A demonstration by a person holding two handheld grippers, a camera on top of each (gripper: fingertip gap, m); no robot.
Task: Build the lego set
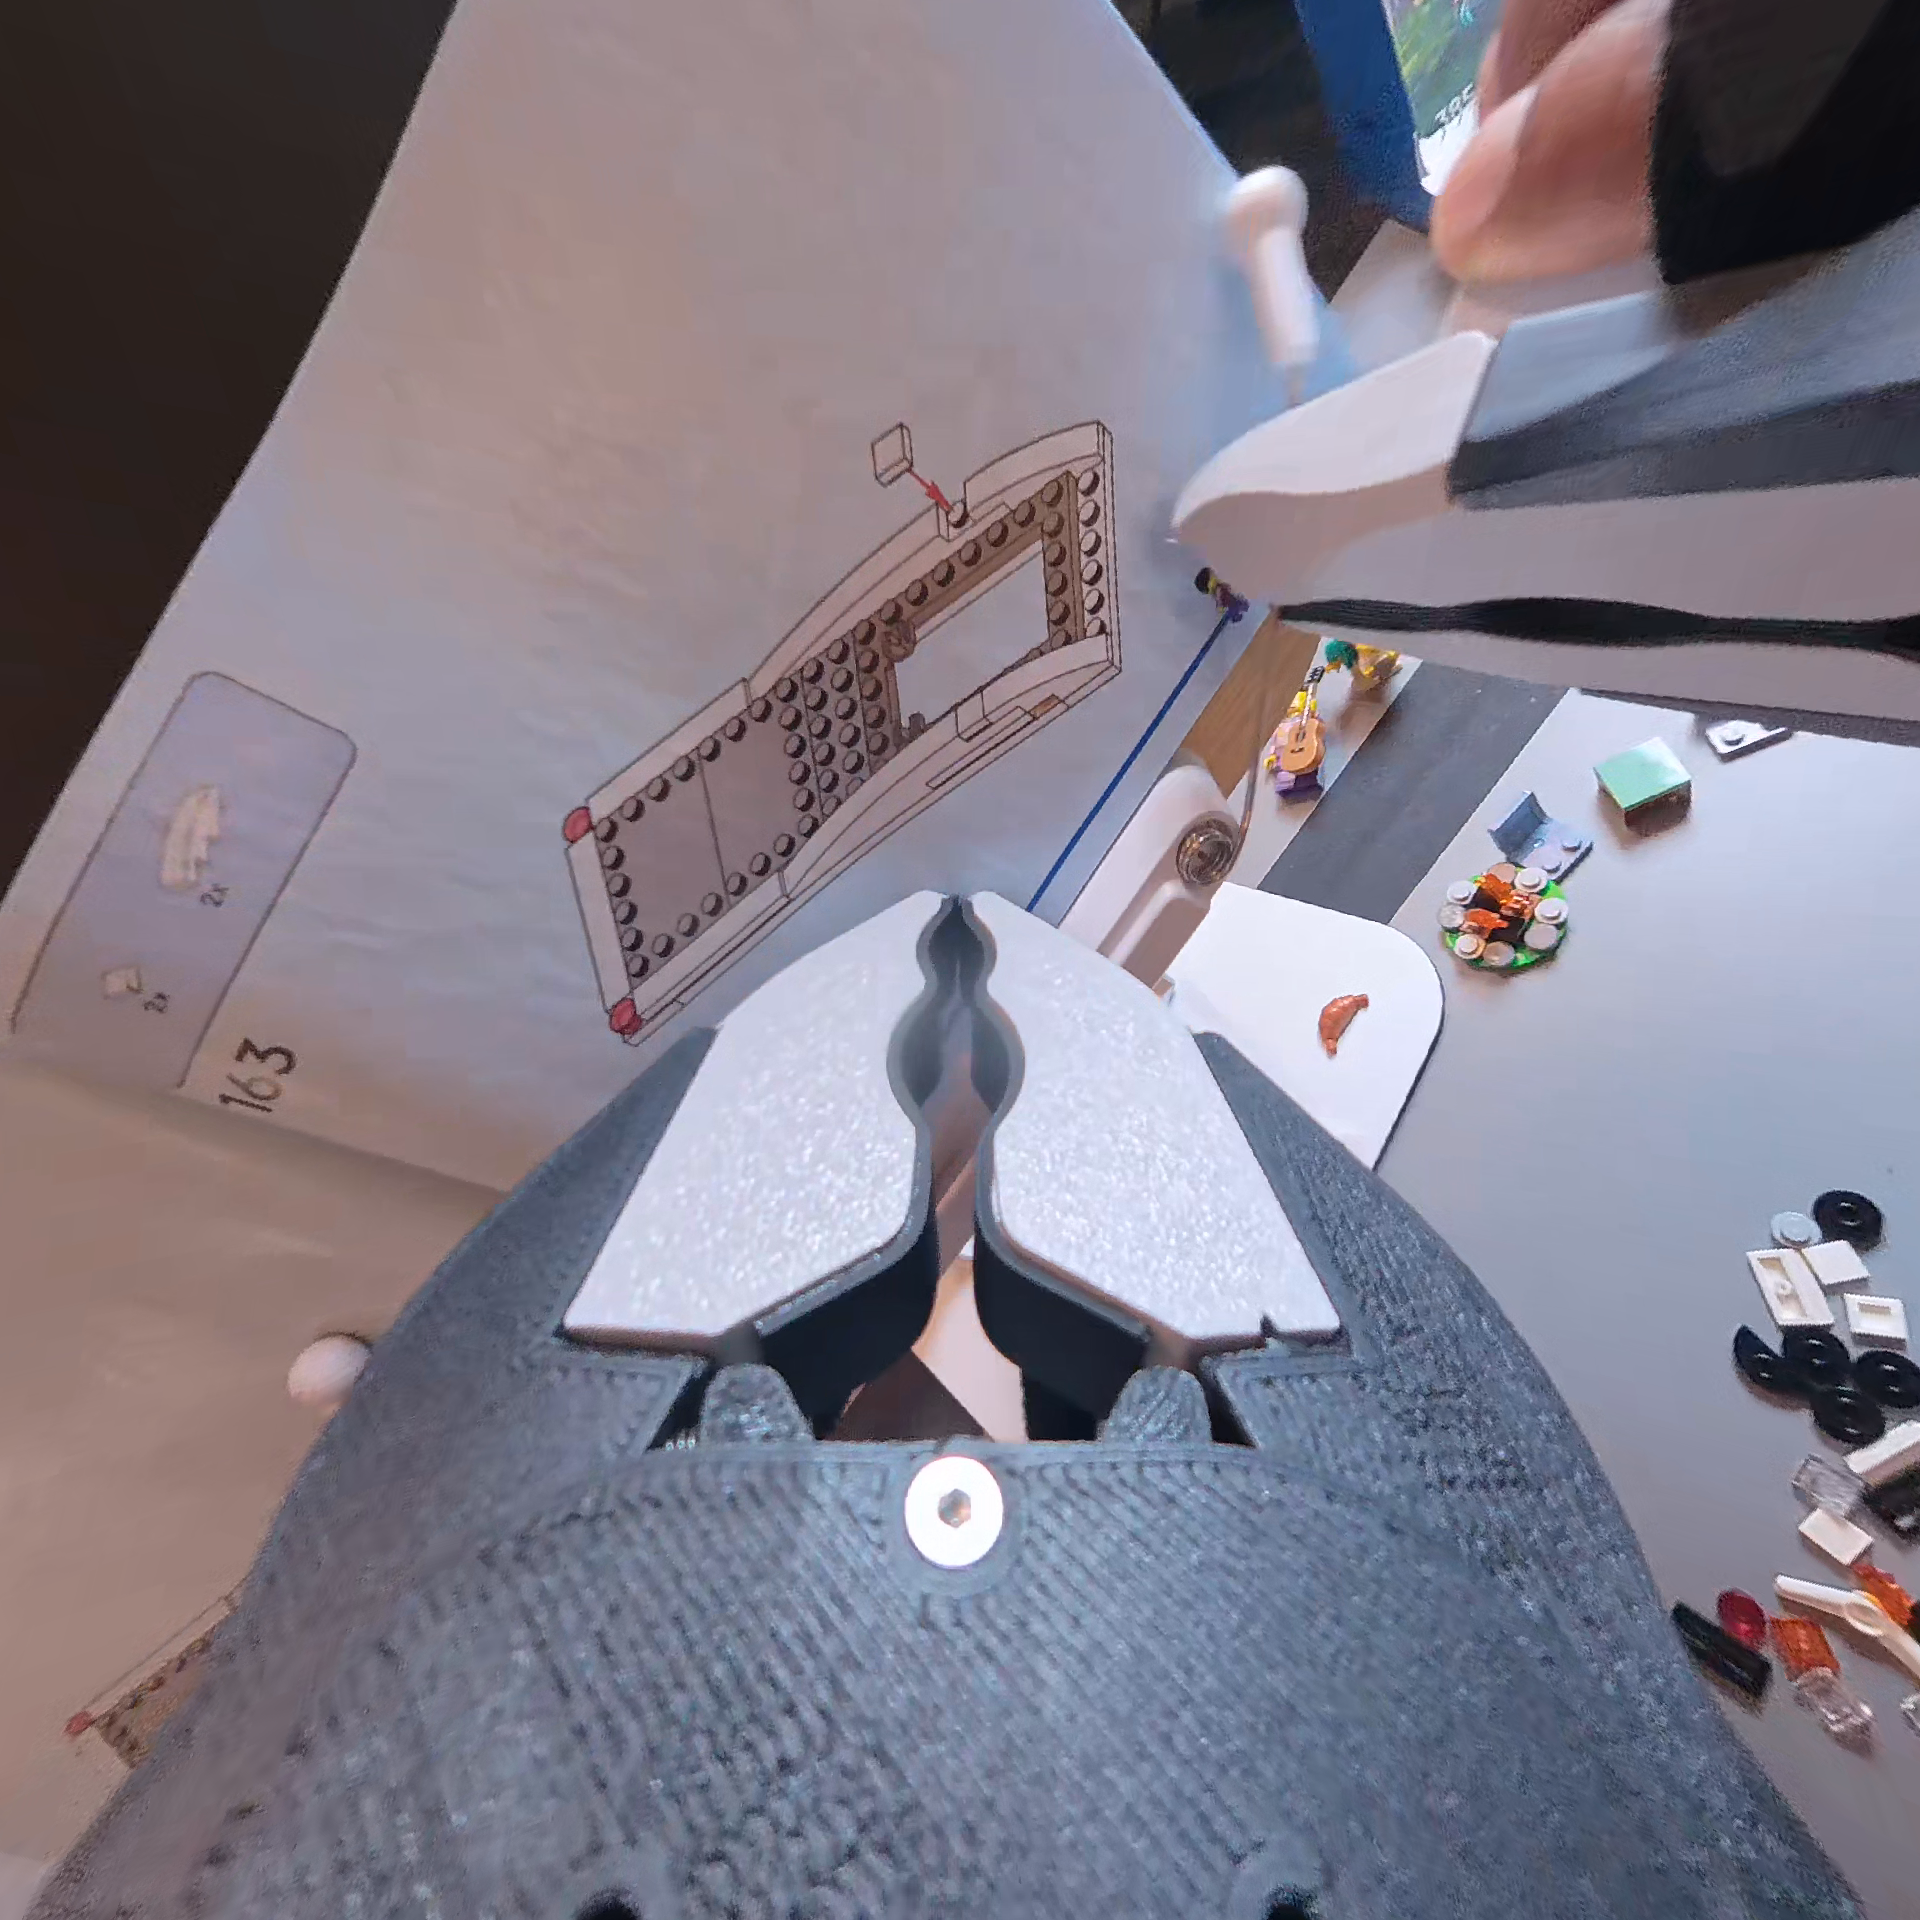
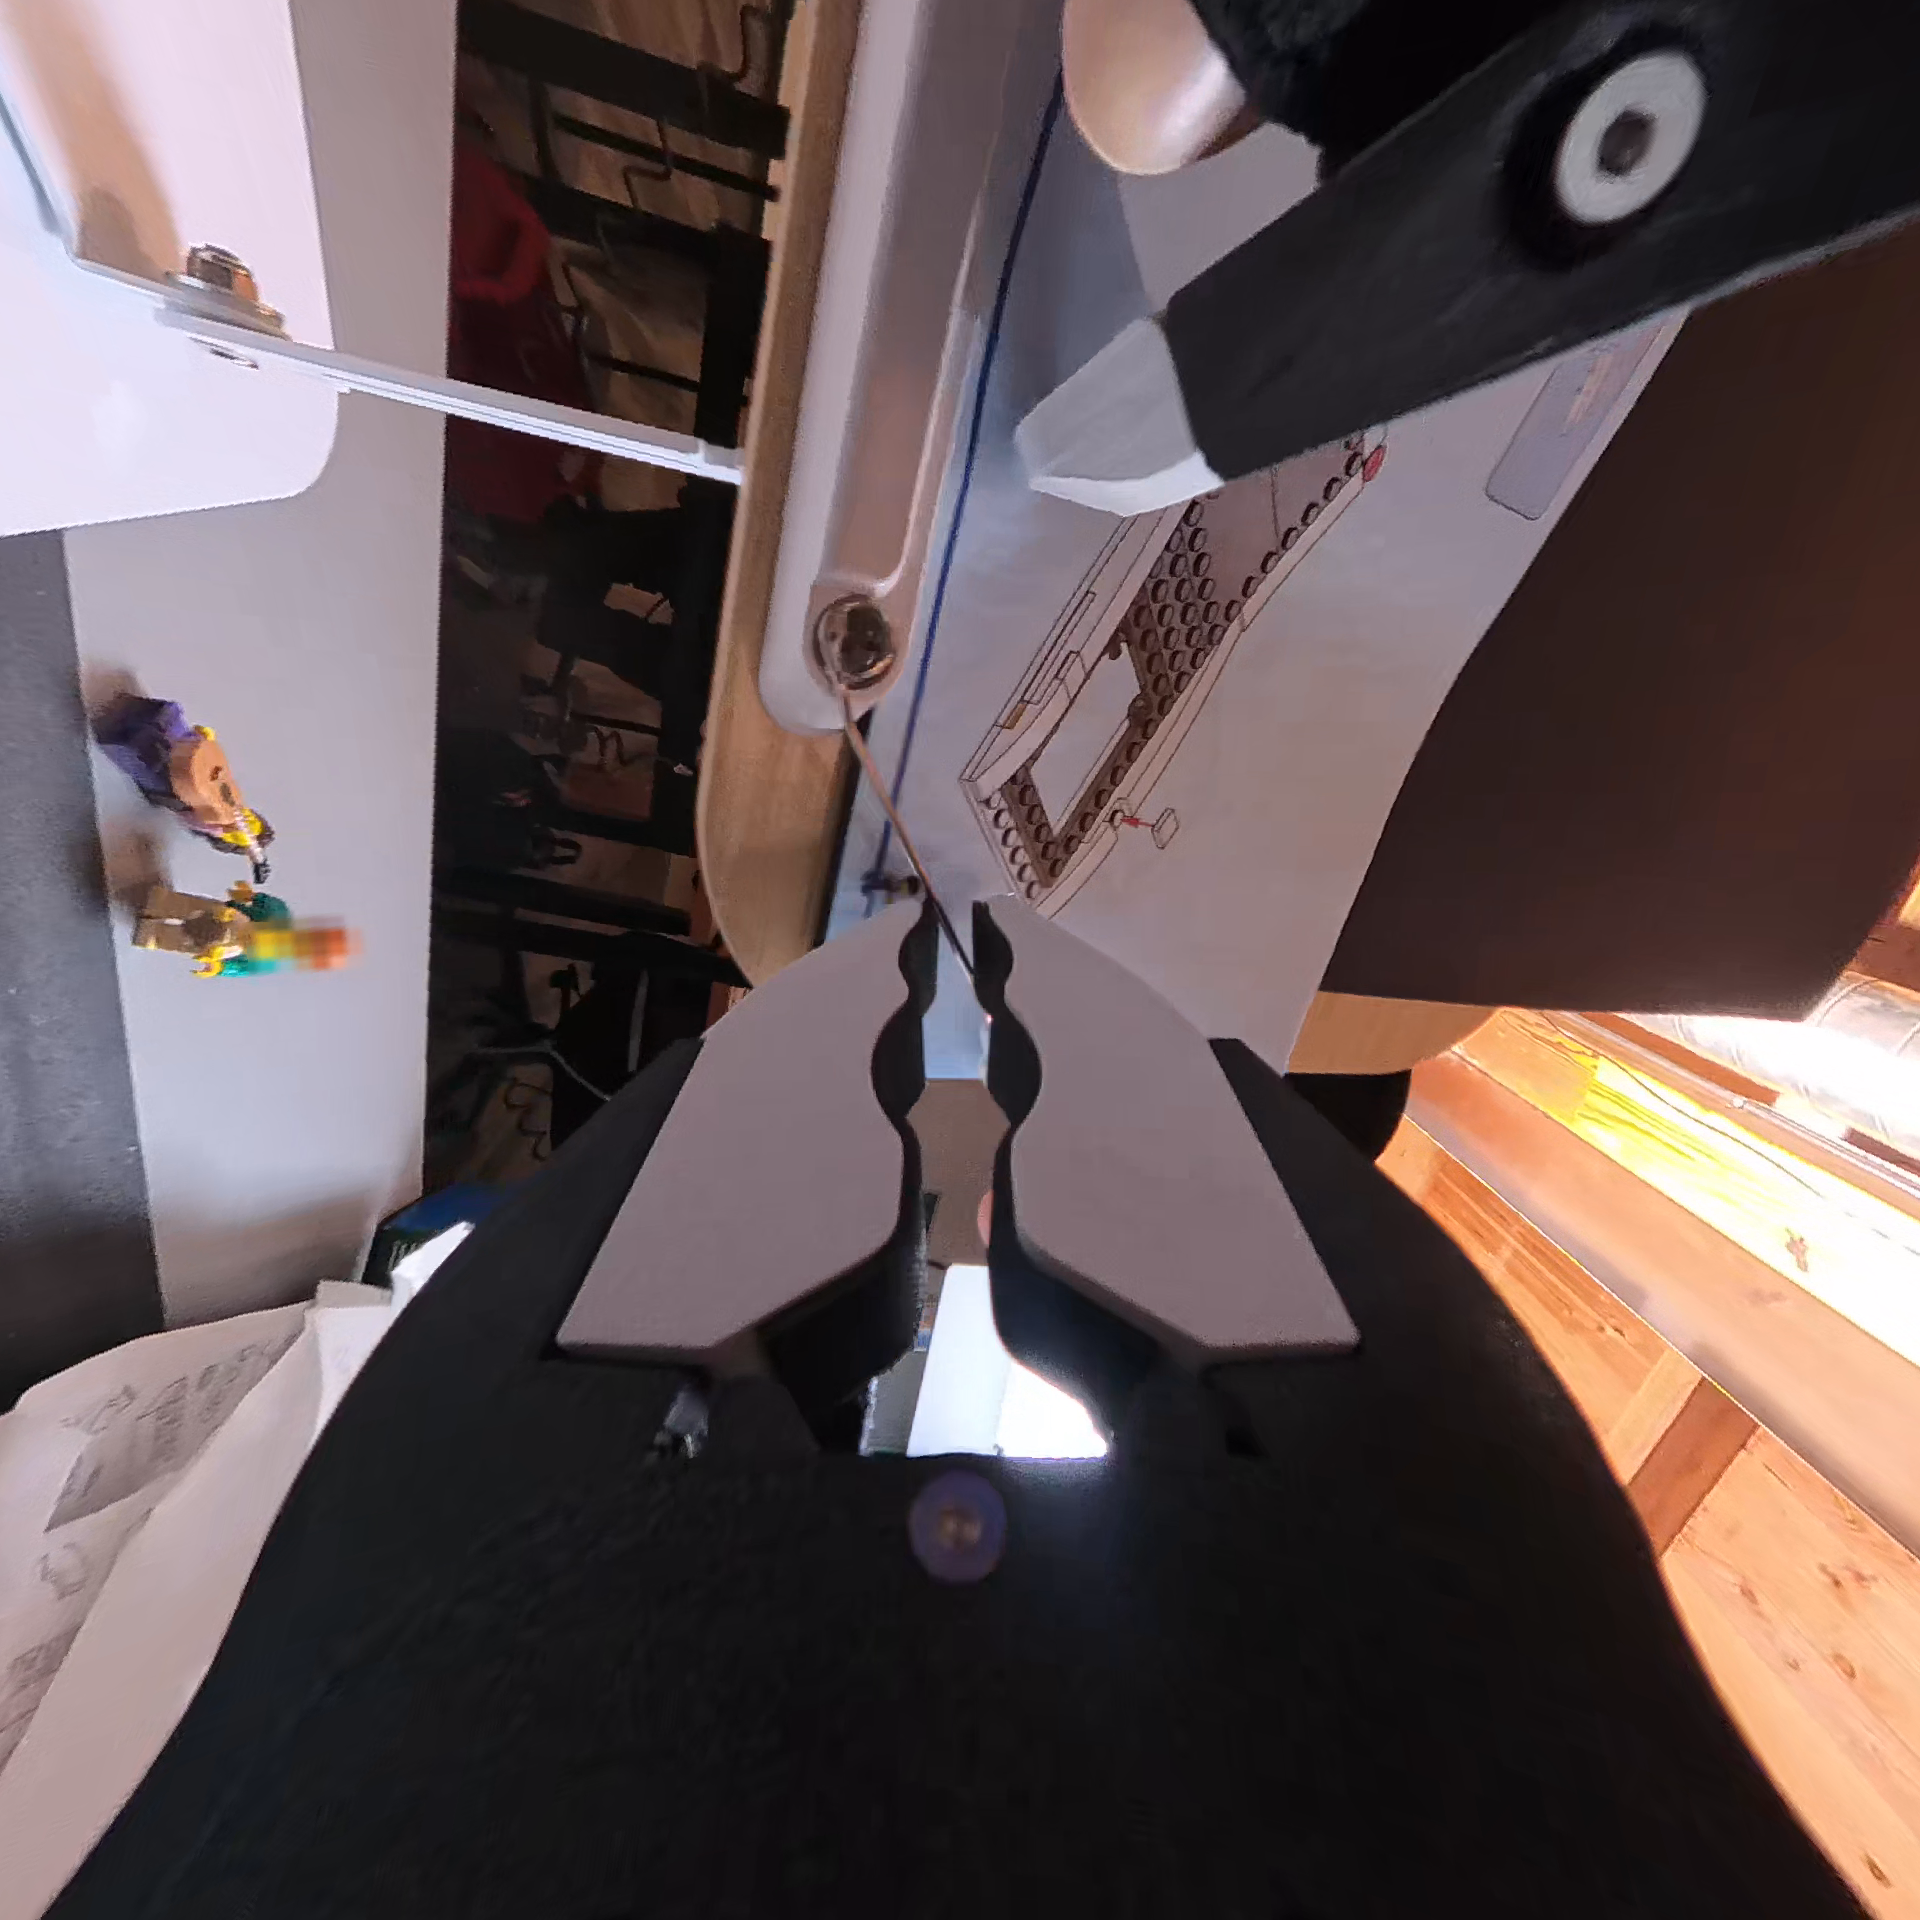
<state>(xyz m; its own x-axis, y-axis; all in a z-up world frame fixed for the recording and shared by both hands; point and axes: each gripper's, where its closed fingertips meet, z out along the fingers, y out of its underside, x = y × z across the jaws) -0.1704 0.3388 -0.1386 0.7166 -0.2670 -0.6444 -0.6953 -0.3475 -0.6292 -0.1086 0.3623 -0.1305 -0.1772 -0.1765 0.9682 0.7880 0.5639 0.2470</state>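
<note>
My left hand-held gripper [image 1: 957, 906] sits fully closed with nothing between its tips, just before the lifted instruction page [image 1: 644, 436]. My right hand-held gripper [image 2: 953, 914] stands narrowly parted at that page's edge. Toy brick pieces [image 1: 1829, 1340] lie on the table [image 1: 1621, 1143].

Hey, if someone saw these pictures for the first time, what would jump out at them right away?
A large instruction booklet page with a drawing of a studded brick base fills the left wrist view, curling up right ahead of the left gripper, whose fingertips are together. The right gripper stands slightly parted at that page's edge, with a thin wire running between its fingertips. Small brick pieces and a round green campfire build are scattered on the dark table to the right.
</note>
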